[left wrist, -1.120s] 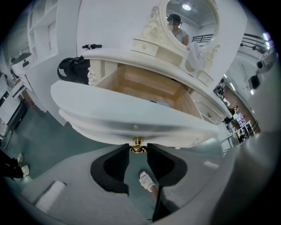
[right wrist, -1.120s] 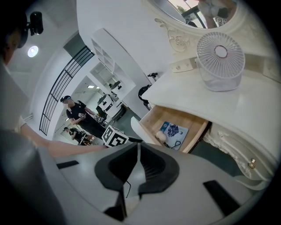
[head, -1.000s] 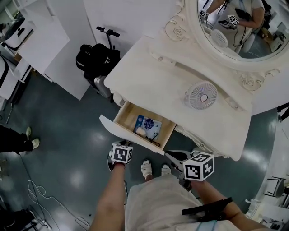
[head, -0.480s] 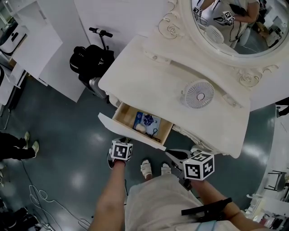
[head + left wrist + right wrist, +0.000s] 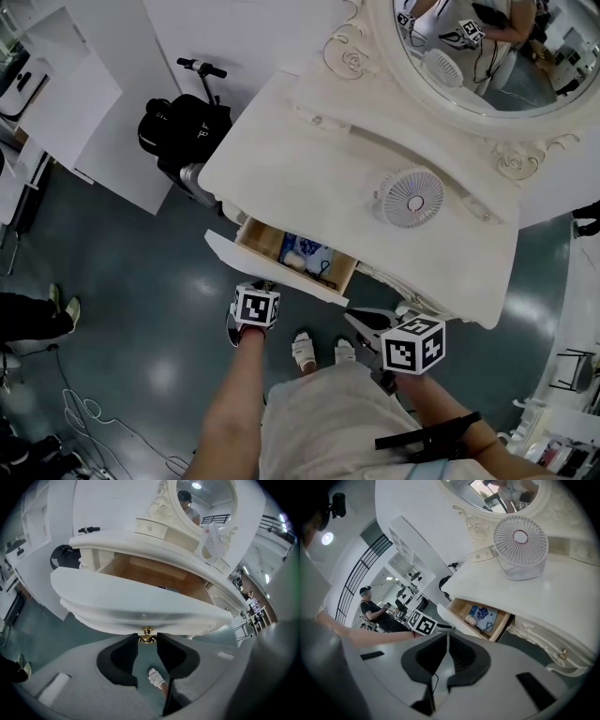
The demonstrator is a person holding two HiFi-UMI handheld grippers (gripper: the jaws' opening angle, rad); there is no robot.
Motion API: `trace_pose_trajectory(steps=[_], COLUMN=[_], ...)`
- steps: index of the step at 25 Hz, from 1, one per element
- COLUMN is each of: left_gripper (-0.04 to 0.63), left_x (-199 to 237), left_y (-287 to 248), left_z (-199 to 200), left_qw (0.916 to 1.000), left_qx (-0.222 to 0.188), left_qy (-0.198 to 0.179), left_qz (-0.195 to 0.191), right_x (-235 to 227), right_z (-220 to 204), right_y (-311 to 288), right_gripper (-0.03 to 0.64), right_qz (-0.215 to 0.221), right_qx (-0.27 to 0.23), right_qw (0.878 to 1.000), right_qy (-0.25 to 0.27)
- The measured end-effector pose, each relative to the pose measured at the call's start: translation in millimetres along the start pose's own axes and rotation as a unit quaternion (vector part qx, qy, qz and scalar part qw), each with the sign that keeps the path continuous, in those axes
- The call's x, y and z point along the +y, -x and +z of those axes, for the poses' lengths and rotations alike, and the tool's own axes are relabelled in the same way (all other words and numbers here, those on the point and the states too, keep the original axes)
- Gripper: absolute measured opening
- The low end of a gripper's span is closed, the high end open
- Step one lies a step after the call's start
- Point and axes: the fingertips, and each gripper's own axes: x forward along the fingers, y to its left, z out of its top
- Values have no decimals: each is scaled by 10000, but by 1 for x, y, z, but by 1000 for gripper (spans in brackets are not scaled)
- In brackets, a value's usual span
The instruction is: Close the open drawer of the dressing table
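The cream dressing table (image 5: 309, 159) has one drawer (image 5: 270, 268) pulled partly out, with a blue pouch and small items inside (image 5: 305, 255). In the left gripper view the curved drawer front (image 5: 140, 606) fills the middle, its small brass knob (image 5: 147, 635) below it. My left gripper (image 5: 147, 640) is shut on that knob, one black pad on either side. In the head view the left gripper (image 5: 265, 286) sits at the drawer front. My right gripper (image 5: 364, 321) hangs back from the table with its pads together and nothing held; its own view shows the drawer (image 5: 480, 616) ahead of the right gripper (image 5: 446, 638).
A small white fan (image 5: 410, 197) stands on the tabletop under the oval mirror (image 5: 469, 56). A black bag and scooter (image 5: 178, 131) sit left of the table. My sandalled feet (image 5: 317, 352) are on the dark floor below the drawer. A person (image 5: 370, 611) stands in the background.
The drawer has slid further into the table, showing less of its inside. My left gripper moved with it towards the table. The right gripper has barely shifted.
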Motion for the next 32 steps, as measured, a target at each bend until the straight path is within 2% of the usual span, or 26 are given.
trace_pose_trajectory(steps=[32], left_gripper=[133], left_x=[-11], left_y=[-38], left_z=[81], left_qw=[9994], left_qx=[-156], left_qy=[-301], left_qz=[-55], right_x=[-43], right_z=[4], right_y=[7], right_gripper=[18], right_qz=[-205], right_qx=[-152], right_qw=[9989], right_qy=[-400])
